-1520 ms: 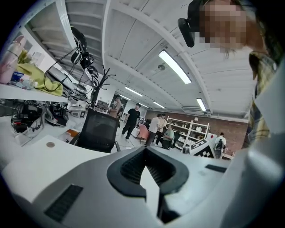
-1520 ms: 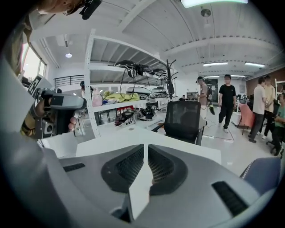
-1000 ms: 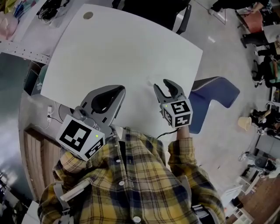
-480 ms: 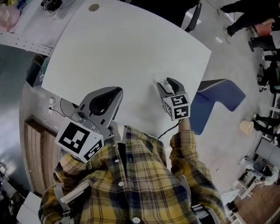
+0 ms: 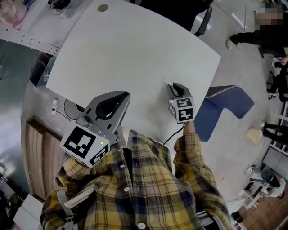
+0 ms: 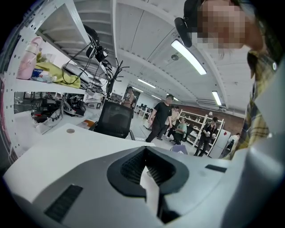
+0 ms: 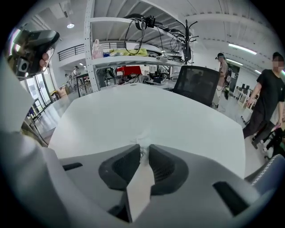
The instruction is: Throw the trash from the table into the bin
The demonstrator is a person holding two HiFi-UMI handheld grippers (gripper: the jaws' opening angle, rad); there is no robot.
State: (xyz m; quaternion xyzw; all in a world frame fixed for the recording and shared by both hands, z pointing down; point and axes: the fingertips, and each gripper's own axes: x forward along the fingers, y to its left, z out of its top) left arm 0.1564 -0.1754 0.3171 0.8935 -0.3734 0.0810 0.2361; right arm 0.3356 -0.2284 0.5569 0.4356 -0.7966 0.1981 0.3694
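Note:
A small crumpled white paper scrap point(image 7: 143, 150) lies on the white table point(image 5: 130, 49) near its right front edge; in the head view only a speck of the scrap point(image 5: 164, 81) shows. My right gripper point(image 5: 174, 86) points steeply down at it. Its jaws are closing, with the scrap pinched between the fingertips point(image 7: 133, 149). My left gripper point(image 5: 121, 95) hovers over the table's near edge with its jaws together and nothing in them; the left gripper view shows the same of the left gripper point(image 6: 144, 149). No bin is in view.
A blue seat point(image 5: 225, 101) stands on the floor just right of the table. A black office chair point(image 7: 196, 84) sits at the table's far side, with shelving point(image 7: 129, 58) behind it. People point(image 7: 267, 102) stand beyond the table. A round cable hole point(image 5: 102, 7) marks the far corner.
My right gripper has dropped to the tabletop and its jaws have gone from wide open to nearly together around the scrap. The left gripper has hardly moved.

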